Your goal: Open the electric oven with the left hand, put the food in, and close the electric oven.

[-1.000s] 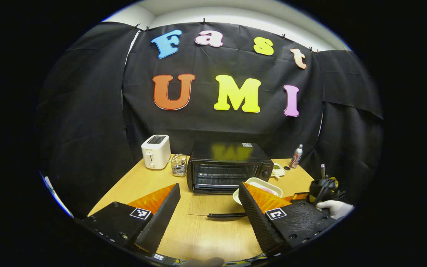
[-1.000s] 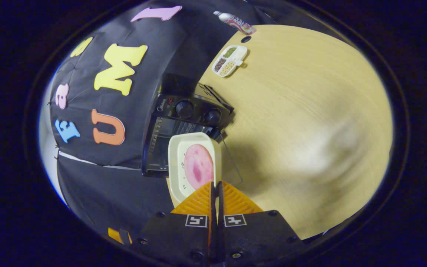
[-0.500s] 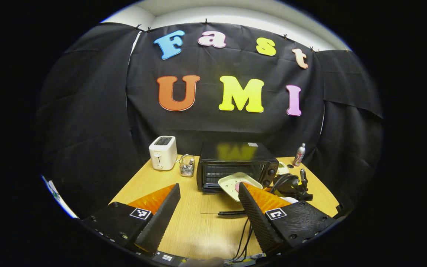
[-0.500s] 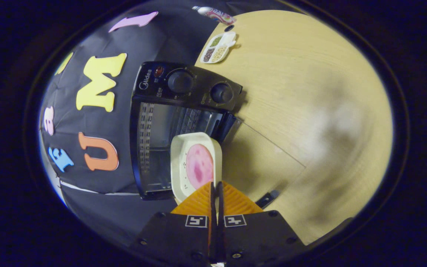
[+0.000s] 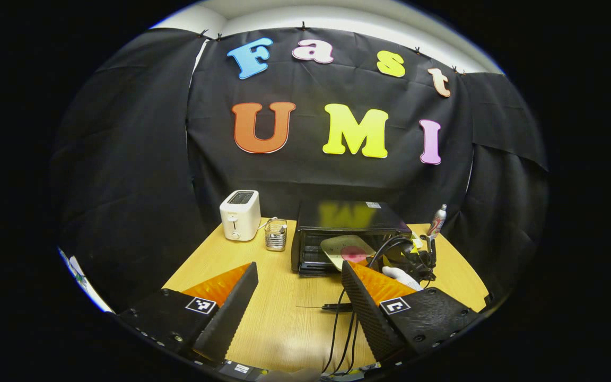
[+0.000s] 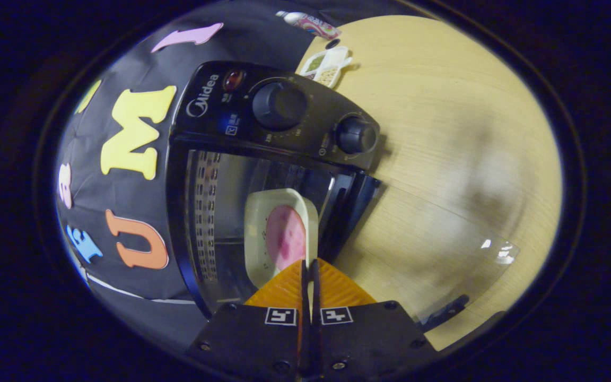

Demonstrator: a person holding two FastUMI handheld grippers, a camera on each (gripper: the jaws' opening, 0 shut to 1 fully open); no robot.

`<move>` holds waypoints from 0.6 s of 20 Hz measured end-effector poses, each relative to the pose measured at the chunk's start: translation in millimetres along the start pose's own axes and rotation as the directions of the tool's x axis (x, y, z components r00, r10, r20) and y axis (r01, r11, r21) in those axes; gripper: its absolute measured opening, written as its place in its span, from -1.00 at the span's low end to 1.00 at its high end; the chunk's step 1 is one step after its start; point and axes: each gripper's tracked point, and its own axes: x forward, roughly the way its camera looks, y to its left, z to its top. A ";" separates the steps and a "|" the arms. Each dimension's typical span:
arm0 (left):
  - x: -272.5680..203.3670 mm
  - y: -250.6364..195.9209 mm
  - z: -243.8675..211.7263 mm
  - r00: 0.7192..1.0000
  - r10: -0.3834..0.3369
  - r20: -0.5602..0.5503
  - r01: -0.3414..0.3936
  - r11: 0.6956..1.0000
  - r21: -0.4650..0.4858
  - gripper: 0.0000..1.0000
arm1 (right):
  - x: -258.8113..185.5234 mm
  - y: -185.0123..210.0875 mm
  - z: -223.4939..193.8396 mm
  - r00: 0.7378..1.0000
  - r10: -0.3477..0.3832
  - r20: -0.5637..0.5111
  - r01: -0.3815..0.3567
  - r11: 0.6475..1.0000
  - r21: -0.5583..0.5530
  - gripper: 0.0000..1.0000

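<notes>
The black electric oven [image 5: 353,225] stands at the back of the table with its glass door [image 5: 313,292] folded flat and the handle [image 5: 337,306] toward me. My left gripper [image 5: 300,313] hangs open over the near table, nothing between its fingers. In the right gripper view my right gripper [image 6: 310,270] is shut on the rim of a cream plate [image 6: 255,233] bearing a pink slice of food [image 6: 285,239]. The plate reaches into the oven [image 6: 273,116] mouth, tilted. From the left gripper view the plate [image 5: 337,245] and a gloved hand [image 5: 398,275] sit at the oven's opening.
A white toaster [image 5: 240,215] and a wire basket [image 5: 276,235] stand left of the oven. A can [image 5: 437,220] is at the back right, with a small divided dish [image 6: 328,63] beside the oven. Black cables [image 5: 337,329] trail over the wooden table [image 5: 220,260].
My right gripper has carried the plate forward from in front of the open door into the oven's mouth. The left gripper stayed open and drifted a little left and back.
</notes>
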 end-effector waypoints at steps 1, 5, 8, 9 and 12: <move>1.8 0.4 0.6 1.000 0.002 -0.001 -0.002 1.000 -0.005 0.92 | 1.6 2.6 0.8 1.000 0.019 0.005 -0.019 1.000 -0.011 -0.92; 2.5 5.7 4.1 1.000 0.011 0.008 -0.011 1.000 -0.005 0.92 | 6.9 15.6 -5.5 0.991 0.129 -0.042 -0.131 0.991 -0.039 -0.96; 4.0 6.7 4.1 1.000 0.013 0.009 -0.013 1.000 -0.013 0.92 | -2.8 20.6 4.3 0.988 0.148 -0.037 -0.151 0.984 -0.095 -0.75; 4.1 7.4 3.2 1.000 0.015 0.009 -0.015 1.000 -0.014 0.92 | -8.7 21.5 9.6 0.989 0.147 -0.022 -0.149 0.981 -0.128 -0.36; 5.7 4.5 4.1 1.000 0.012 0.017 -0.011 1.000 -0.026 0.92 | -29.6 20.8 20.0 0.991 0.135 -0.021 -0.136 0.970 -0.201 -0.23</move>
